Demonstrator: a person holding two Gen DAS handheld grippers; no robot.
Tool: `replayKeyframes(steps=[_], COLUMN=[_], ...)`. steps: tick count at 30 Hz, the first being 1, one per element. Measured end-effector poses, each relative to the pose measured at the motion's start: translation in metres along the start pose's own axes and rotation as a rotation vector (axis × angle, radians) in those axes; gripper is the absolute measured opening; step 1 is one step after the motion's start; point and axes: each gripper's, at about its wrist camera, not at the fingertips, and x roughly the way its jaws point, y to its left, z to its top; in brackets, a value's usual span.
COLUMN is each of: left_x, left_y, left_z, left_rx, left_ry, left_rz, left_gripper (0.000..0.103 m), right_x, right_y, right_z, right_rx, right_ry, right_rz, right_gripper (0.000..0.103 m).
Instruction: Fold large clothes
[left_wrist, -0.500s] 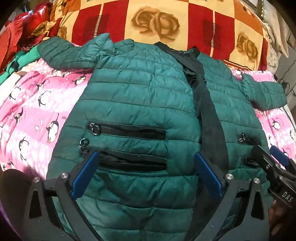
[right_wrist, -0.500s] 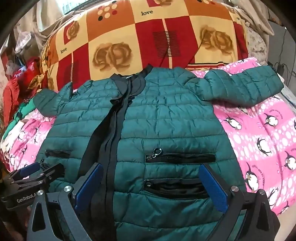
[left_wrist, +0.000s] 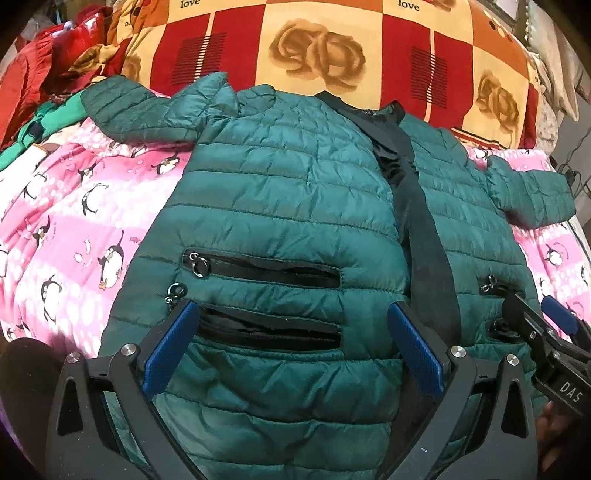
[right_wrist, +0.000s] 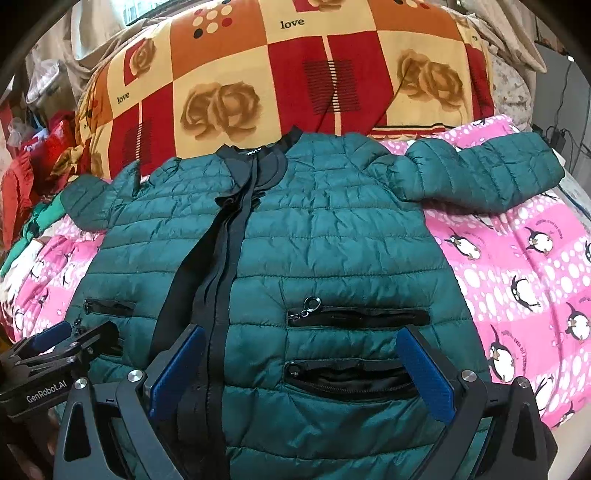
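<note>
Nothing has moved; left tool (right_wrist: 59, 338) reads "GenRobot.AI".

The jacket (left_wrist: 280, 206) runs off the bottom edge in both views, so its hem cannot be seen. In the left wrist view the left gripper (left_wrist: 291, 347) covers the lower front and part of the lower pocket (left_wrist: 269, 328); the right gripper (left_wrist: 543, 332) hides part of the far pocket, and whether it touches the cloth cannot be told. In the right wrist view the left gripper (right_wrist: 62, 339) masks the far lower pocket. The collar label (right_wrist: 254, 151) is too small to read. The red pile (left_wrist: 44, 74) at the left is cut off and blurred. A hand (left_wrist: 557, 443) at the lower right is dark and mostly hidden.
</note>
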Motion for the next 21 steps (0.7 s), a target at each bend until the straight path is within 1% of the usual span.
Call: replayKeyframes(steps=[2,3,7,10,13,15,19,21], left_x=[0.0,0.0001,0.001,0.0008,-0.0015,-0.0027,-0.0047,-0.0064], left_y=[-0.0011,-0.0014,-0.0002,-0.0003,0.0001,0.0003,-0.0006,-0.0016], left_z=[-0.001,-0.0006,-0.0018,-0.0032,-0.0034,-0.0038,-0.0044,-0.0051], left_rx=[0.01,0.013,0.028,0.032,0.022,0.027,0.036,0.036], left_ry=[-0.022,-0.023,-0.037,-0.045,-0.05,-0.059,-0.055,-0.057], left_rz=[0.011,0.014,0.03,0.041,0.031,0.037,0.044,0.038], left_gripper=[0.102,0.102,0.102,0.102,0.102,0.102,0.102,0.102], right_x=[-0.0013,0.0028,0.0011,0.0001,-0.0009,0.0007,-0.0005,-0.0028], right_y=[0.0014,-0.0016,0.0017,0.0013,0.0016,0.0006,-0.0007,-0.0003], right_z=[-0.0033,0.0017,0.0009,-0.003,-0.0038,0.0006,0.0025,0.0018], right_rx=[-0.006,0.012,0.005,-0.007,-0.01,0.003,0.008,0.005], right_ry=[-0.001,0.025,0.015,-0.038,-0.052,-0.03,-0.01,-0.017], right_rz=[-0.003,0.025,0.024,0.004,-0.005,0.011,0.014,0.009], right_gripper=[0.103,0.103,0.103,0.103,0.103,0.103,0.103,0.103])
